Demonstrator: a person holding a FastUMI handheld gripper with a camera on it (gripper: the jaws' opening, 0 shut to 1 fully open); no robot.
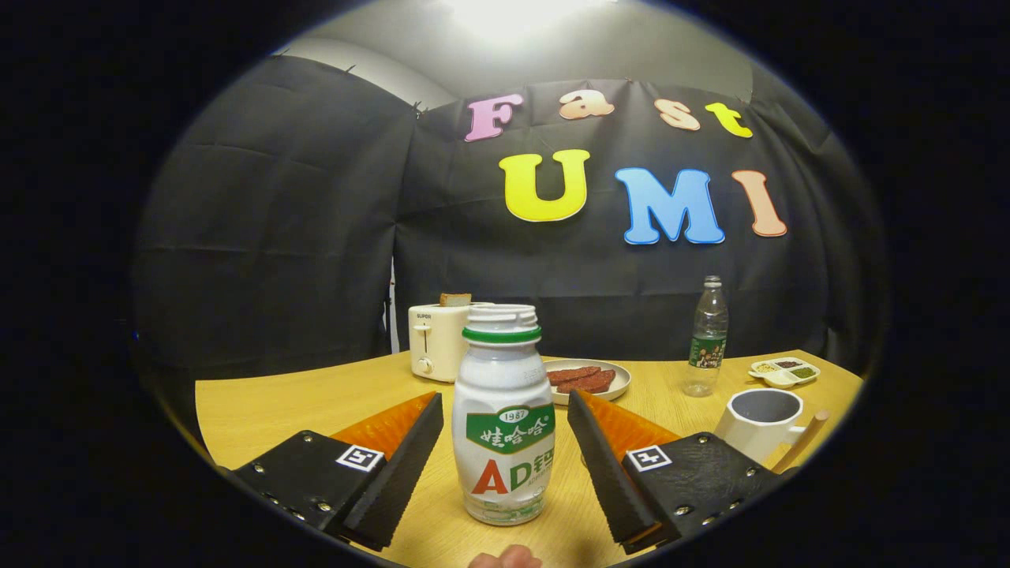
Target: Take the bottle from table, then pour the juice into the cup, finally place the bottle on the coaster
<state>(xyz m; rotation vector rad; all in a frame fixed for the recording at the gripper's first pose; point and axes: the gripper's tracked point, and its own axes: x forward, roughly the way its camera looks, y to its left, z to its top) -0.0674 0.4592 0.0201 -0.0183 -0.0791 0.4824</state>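
Partly hidden cup (759, 422) sits beyond the spread hand-held gripper (505, 418).

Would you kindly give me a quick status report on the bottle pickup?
Tongs open, straddling the bottle, not touching. Bottle upright on table, capless. Cup beyond the right finger. Nothing in the way.

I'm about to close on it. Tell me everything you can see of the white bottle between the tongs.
The white bottle stands upright on the wooden table, between the open tongs, with a gap to each finger. It looks like opaque plastic, squat and rounded, with a green neck ring and a ribbed pale cap, still on. A green and red label wraps its front. Only the table touches it.
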